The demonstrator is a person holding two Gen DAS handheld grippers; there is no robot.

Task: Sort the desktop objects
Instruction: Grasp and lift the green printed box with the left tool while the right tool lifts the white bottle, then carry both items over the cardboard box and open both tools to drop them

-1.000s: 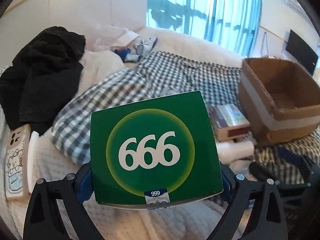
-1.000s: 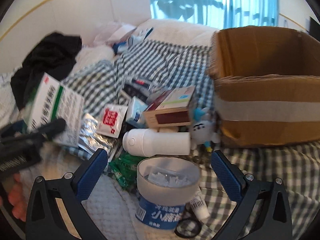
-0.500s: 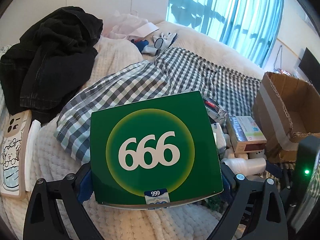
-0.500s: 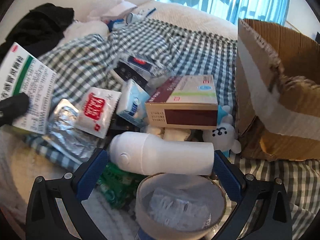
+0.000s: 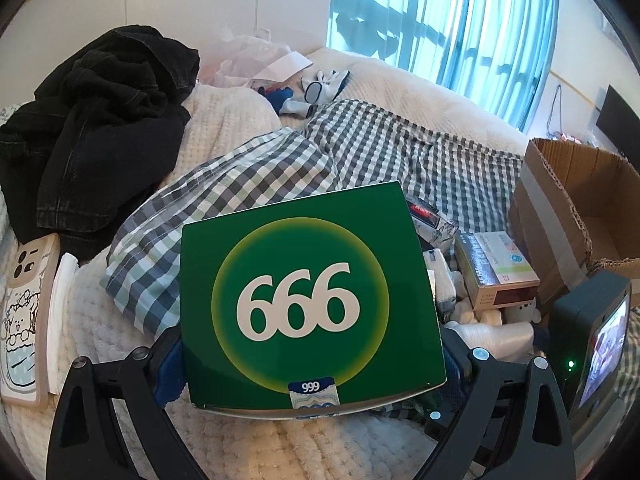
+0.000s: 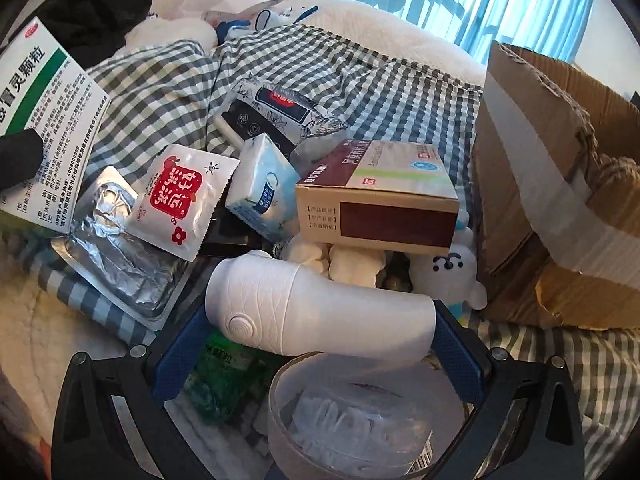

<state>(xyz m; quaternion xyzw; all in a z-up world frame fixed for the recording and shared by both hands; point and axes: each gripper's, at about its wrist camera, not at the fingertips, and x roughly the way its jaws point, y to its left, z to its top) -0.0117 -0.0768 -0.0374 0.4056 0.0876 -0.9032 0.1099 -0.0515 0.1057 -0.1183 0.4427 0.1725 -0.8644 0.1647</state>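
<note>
— Hidden much? Blocks most of the left view: green box [image 5: 308, 300], clamped between both pads of the left gripper [image 5: 310, 354], raised above the checked cloth [image 5: 256, 172].

— Room at the cardboard box [image 6: 560, 184]? Open top, far wall cut off by the frame.

— Right gripper [image 6: 316, 348]? Spread wide, straddling the lying white bottle [image 6: 320, 312], contact unclear; clear tub [image 6: 360, 408] right below, maroon carton [image 6: 380, 208] behind.
</note>
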